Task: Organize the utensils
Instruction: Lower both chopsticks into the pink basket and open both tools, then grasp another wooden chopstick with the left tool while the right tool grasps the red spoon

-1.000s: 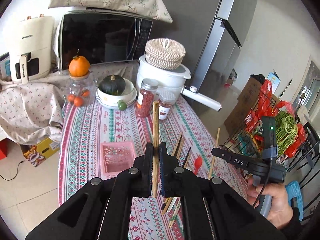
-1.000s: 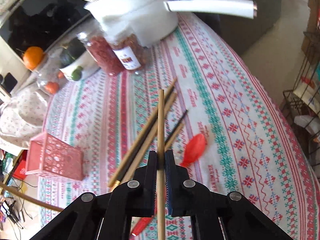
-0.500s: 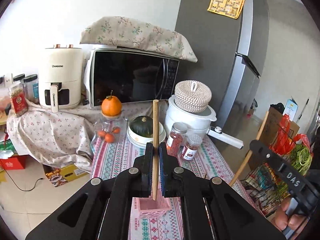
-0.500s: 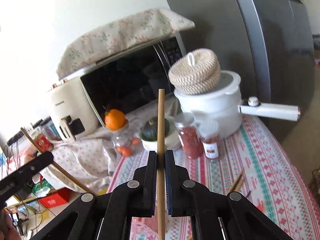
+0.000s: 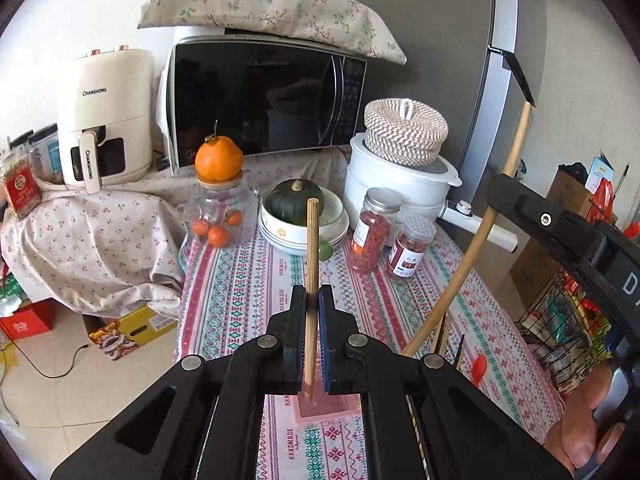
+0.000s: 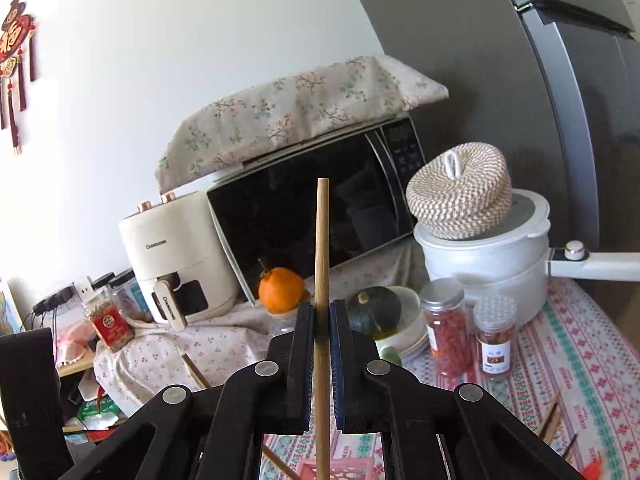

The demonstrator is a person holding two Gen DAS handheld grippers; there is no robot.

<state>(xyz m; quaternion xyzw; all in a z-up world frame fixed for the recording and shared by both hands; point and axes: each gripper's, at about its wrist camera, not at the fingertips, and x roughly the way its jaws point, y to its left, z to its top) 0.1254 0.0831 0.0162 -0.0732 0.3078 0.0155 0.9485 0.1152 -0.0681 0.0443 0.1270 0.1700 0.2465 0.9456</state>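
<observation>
My left gripper (image 5: 311,300) is shut on a wooden chopstick (image 5: 312,248) held upright; its lower end reaches down to the pink basket (image 5: 320,406) on the patterned tablecloth. My right gripper (image 6: 321,314) is shut on a second wooden chopstick (image 6: 322,240), also upright, above the pink basket (image 6: 344,470). In the left wrist view the right gripper's chopstick (image 5: 480,236) slants at the right. More chopsticks (image 5: 444,332) and a red spoon (image 5: 479,365) lie on the table to the right.
At the back stand a microwave (image 5: 264,96), an air fryer (image 5: 104,116), a white pot with a woven lid (image 5: 400,168), two spice jars (image 5: 372,236), a bowl with a green squash (image 5: 296,208) and a jar topped by an orange (image 5: 218,184). A fridge (image 5: 460,60) stands at the right.
Both grippers have lifted and tilted up from looking down at the table, each keeping its chopstick. They now stand over the pink basket with the chopsticks upright.
</observation>
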